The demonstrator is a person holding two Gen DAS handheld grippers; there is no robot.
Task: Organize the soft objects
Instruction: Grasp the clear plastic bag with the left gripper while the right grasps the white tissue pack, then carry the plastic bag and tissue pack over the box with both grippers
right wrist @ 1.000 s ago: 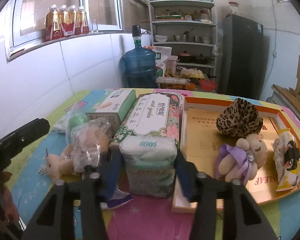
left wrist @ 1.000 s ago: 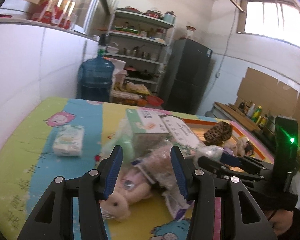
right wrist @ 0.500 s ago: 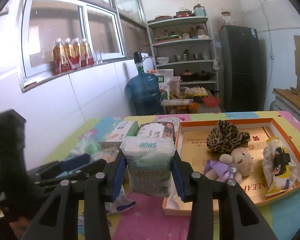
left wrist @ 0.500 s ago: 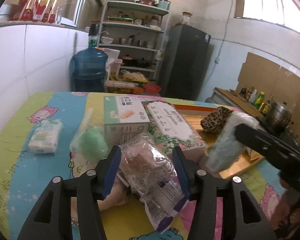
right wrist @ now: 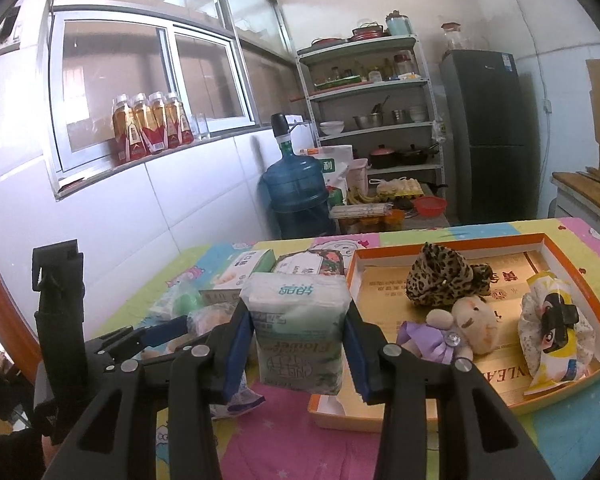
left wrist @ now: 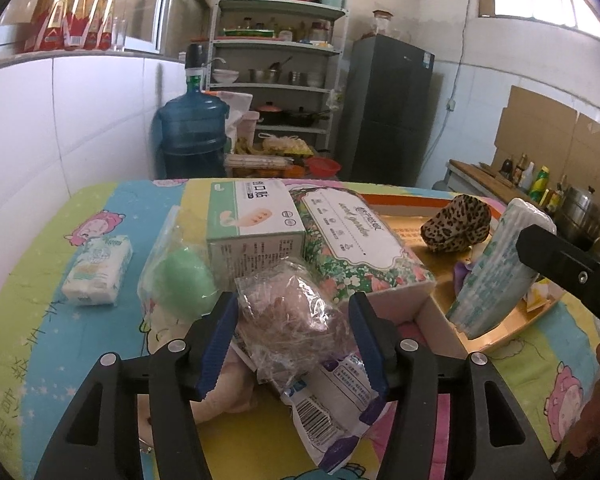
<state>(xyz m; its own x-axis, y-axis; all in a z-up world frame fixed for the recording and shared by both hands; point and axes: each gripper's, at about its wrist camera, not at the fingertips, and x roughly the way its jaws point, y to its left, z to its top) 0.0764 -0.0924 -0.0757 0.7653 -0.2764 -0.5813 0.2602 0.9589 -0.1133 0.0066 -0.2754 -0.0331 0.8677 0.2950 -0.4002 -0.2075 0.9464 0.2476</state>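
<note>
Above the near tray edge, our right gripper (right wrist: 298,354) clamps the soft green-white tissue pack (right wrist: 298,328), which could squeeze loose, while our left gripper (left wrist: 292,344) pinches a crinkly clear-bagged plush toy (left wrist: 290,322).

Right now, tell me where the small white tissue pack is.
In the left wrist view, the small white tissue pack lies flat on the cartoon-print mat at far left, apart from the bagged green sponge to its right.
</note>
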